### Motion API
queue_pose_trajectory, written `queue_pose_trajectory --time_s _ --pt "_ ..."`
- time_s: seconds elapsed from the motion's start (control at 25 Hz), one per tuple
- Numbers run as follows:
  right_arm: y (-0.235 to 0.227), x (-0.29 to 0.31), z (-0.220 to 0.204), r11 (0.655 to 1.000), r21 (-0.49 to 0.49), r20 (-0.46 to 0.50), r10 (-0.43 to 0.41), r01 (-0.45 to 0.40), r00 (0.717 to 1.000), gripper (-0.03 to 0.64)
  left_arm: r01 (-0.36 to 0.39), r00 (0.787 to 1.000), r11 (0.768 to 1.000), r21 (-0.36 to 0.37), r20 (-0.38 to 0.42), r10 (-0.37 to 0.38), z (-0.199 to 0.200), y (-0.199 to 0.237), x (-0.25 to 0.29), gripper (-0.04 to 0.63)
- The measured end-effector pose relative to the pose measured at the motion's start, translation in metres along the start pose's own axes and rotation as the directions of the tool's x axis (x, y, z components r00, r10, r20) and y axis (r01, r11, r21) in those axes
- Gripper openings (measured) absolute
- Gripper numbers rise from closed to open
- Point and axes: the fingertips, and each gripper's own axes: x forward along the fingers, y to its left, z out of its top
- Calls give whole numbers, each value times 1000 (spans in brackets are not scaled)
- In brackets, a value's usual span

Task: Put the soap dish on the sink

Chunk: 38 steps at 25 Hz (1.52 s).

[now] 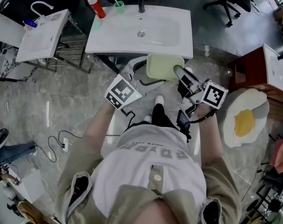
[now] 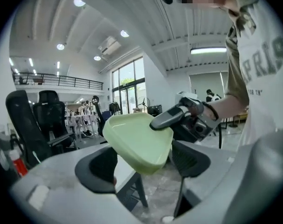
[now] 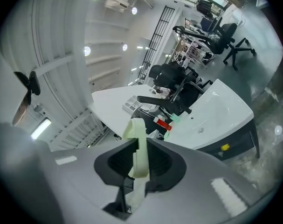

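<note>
The pale green soap dish [image 1: 163,66] hangs in the air just in front of the white sink [image 1: 141,31], below its front edge. My right gripper [image 1: 177,70] is shut on the dish's right rim. In the right gripper view that rim [image 3: 139,148] stands edge-on, pinched between the pads. My left gripper [image 1: 142,73] is at the dish's left side, open. In the left gripper view the dish [image 2: 139,143] sits between its wide-apart pads [image 2: 97,169], and the right gripper [image 2: 164,118] clamps the dish's upper edge.
A red bottle [image 1: 96,7], a green cup with a toothbrush [image 1: 118,4] and a dark faucet [image 1: 141,6] stand along the sink's back. A second basin [image 1: 41,34] rests on a rack at the left. A red-brown cabinet [image 1: 253,73] and an egg-shaped rug [image 1: 244,120] are at the right.
</note>
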Motion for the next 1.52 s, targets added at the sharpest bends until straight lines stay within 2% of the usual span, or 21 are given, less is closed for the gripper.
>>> queue_pose_trajectory --time_s 0.08,0.16,0.48,0.76,1.08,1.32,1.52 --pt "-7 7 8 1000 5 -12 -1 1 1000 52 -41 998 995 87 -42 44 -7 12 8 387" --pt "-15 13 15 1000 7 -29 -7 7 1000 52 -70 993 987 143 -85 82 -20 25 17 387" --pt "-53 26 55 999 35 -61 -33 35 998 52 -107 985 977 186 -114 129 -23 71 58 410" --pt "-82 37 86 1000 9 -139 -28 30 990 51 -100 981 965 242 -137 136 -25 102 95 410" --pt "-121 55 106 999 43 -218 -18 28 976 51 -91 975 961 259 -171 139 -41 140 130 414" --pt "-143 64 116 999 38 -293 3 9 956 51 -54 976 978 202 -195 94 -53 152 149 414" --pt "-152 77 122 999 53 -316 24 -7 948 51 -50 972 984 171 -220 88 -63 164 155 414"
